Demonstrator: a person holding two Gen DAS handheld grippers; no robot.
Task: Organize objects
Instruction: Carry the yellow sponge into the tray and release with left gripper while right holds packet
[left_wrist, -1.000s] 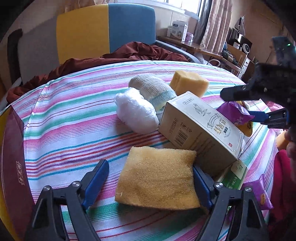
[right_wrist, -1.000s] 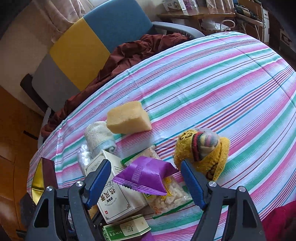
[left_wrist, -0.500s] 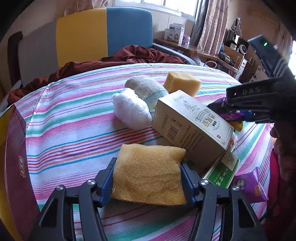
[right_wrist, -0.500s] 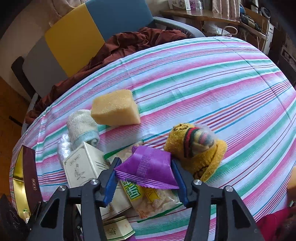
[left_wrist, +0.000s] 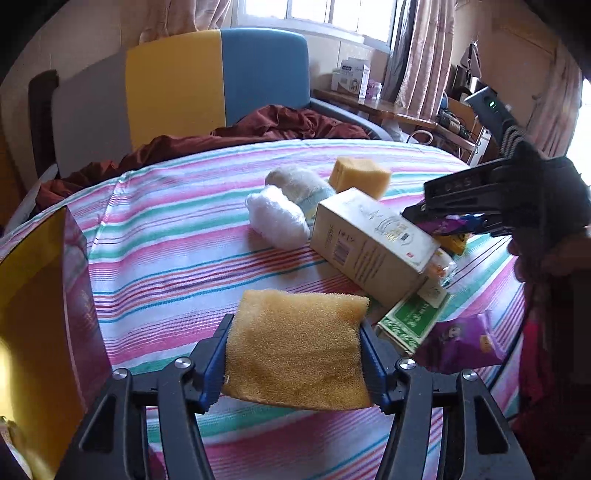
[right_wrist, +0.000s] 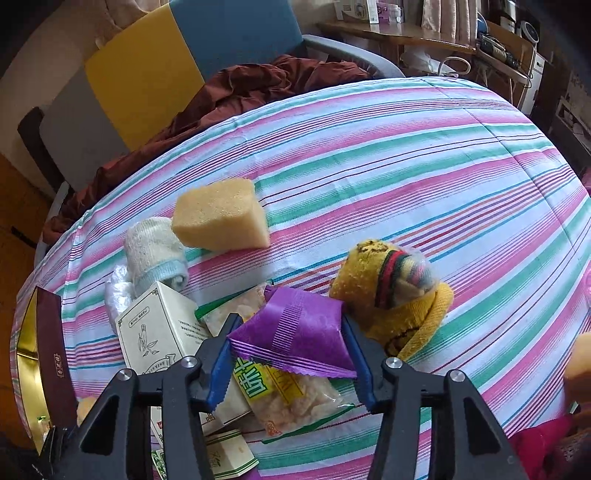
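Sponge (left_wrist: 295, 347) now sits clamped in L gripper (left_wrist: 295, 354), bottom centre of the left view: jaws have just been closing, pads pressing both side edges, where a sec ago they stood wide around it on the cloth (left_wrist: 177, 236). Sponge looks lifted clear, tilted up a bit. R gripper (right_wrist: 291, 354) likewise has just been closing and now pinches the purple packet (right_wrist: 295, 328), bottom centre of the right view; packet still lies over the snack bag (right_wrist: 288, 398). So both picks look done; carry-off comes next, prob. toward the gold box (left_wrist: 40, 295) at left edge. L points down at a slant, R steeper. Farther back: carton (left_wrist: 369, 243), socks (left_wrist: 295, 184), sponge block (left_wrist: 358, 175).
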